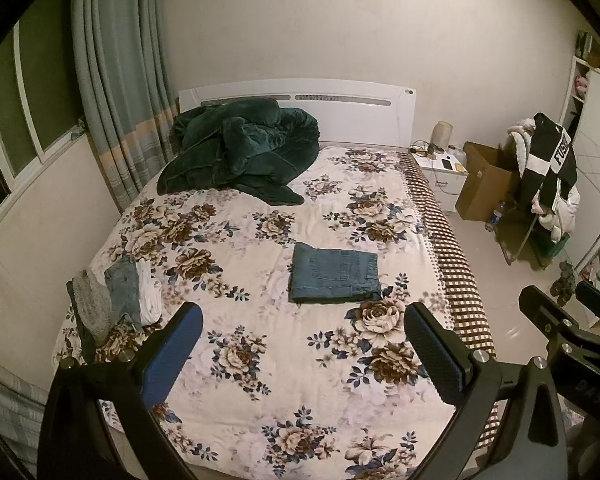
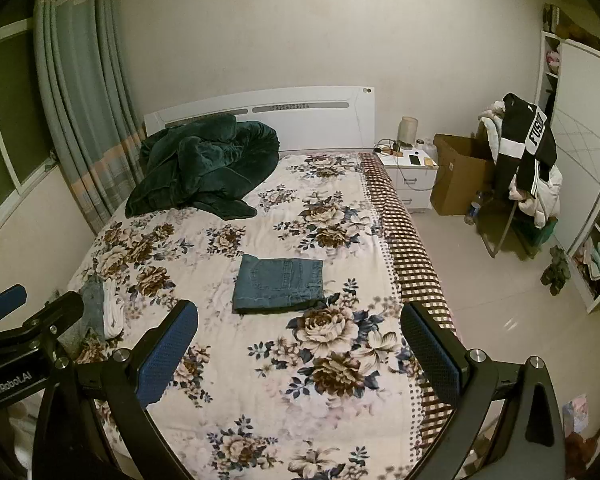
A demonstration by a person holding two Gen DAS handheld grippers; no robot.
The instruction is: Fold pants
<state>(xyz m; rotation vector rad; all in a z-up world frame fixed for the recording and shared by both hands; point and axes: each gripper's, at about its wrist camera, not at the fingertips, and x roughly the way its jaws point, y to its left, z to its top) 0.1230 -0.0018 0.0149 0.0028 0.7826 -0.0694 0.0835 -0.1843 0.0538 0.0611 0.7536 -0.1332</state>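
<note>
Bare bedspread (image 1: 260, 360) surrounds the folded jeans (image 1: 335, 278); clothes pile (image 1: 112, 300) crowds the left edge.

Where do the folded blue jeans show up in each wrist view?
Left wrist: folded blue jeans lie right of centre on the floral bedspread.
Right wrist: the jeans lie just left of centre.
Shared landmark: the dark green blanket by the headboard.

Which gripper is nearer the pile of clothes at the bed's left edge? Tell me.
Left. The left gripper hangs open just right of the pile of clothes; the right gripper, also open, is farther right, beyond the left one.
</note>
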